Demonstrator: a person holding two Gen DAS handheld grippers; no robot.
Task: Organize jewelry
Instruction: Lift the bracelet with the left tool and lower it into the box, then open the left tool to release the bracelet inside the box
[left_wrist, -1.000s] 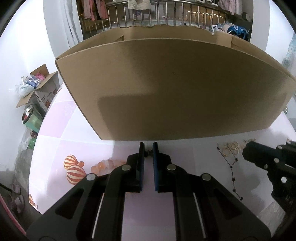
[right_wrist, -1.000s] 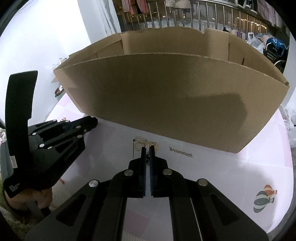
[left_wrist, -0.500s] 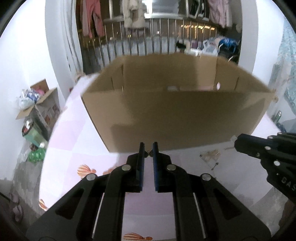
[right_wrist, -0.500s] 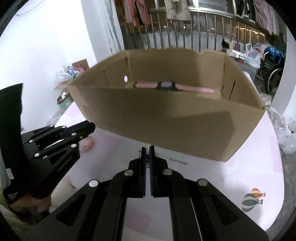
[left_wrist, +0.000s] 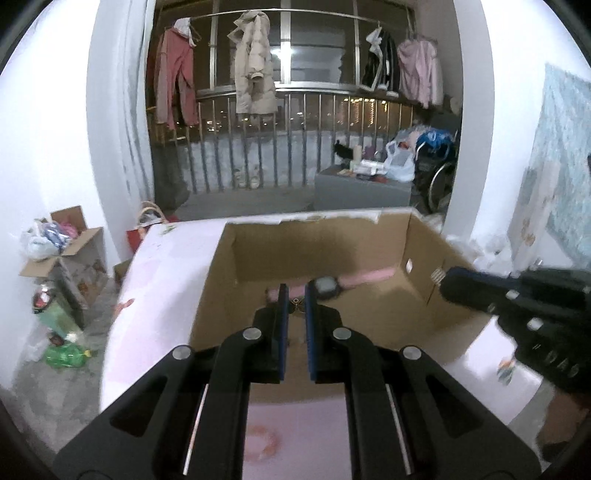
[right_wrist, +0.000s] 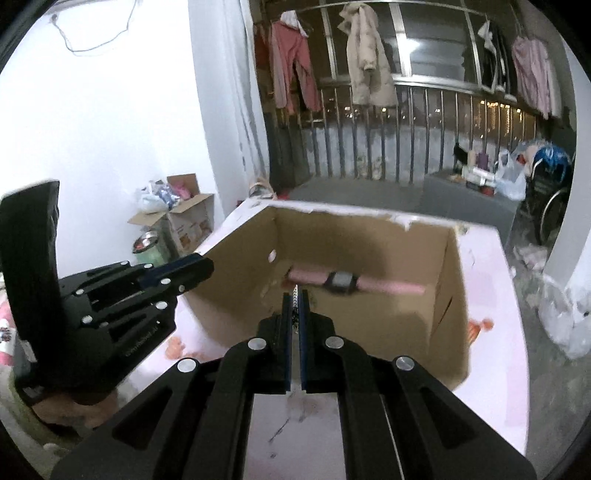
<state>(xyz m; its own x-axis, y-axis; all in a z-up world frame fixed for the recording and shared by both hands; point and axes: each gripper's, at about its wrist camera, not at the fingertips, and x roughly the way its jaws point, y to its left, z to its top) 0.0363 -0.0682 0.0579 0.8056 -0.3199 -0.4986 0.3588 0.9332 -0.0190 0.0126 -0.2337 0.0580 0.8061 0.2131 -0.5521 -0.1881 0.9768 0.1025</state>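
Both claws sit higher than a second ago: then each camera faced the outer wall of the cardboard box (left_wrist: 369, 325), now both look over its near rim and into it. Left gripper (left_wrist: 296, 301): jaws drawn nearly together, pinching a small dark, gold-tinted piece of jewelry (left_wrist: 296, 303) at the tips; too small to tell its kind. It hangs just over the near wall of the box. Right gripper (right_wrist: 294, 302): jaws closed on a thin pale beaded chain (right_wrist: 294, 295), a short length standing up between the pads, the rest dangling below the tips. Ahead of both claws, on the box floor against the far wall, lies a pink-strapped watch (right_wrist: 341, 281) with a dark face, flat, straps stretched out to either side. In the left view the right gripper shows at the far right, level with the box's right wall; in the right view the left gripper sits at the left, its tip just short of the box's left corner. The box stands on a pink tablecloth (left_wrist: 162, 295) with balloon prints. Loose jewelry seen on the cloth earlier is now out of view.
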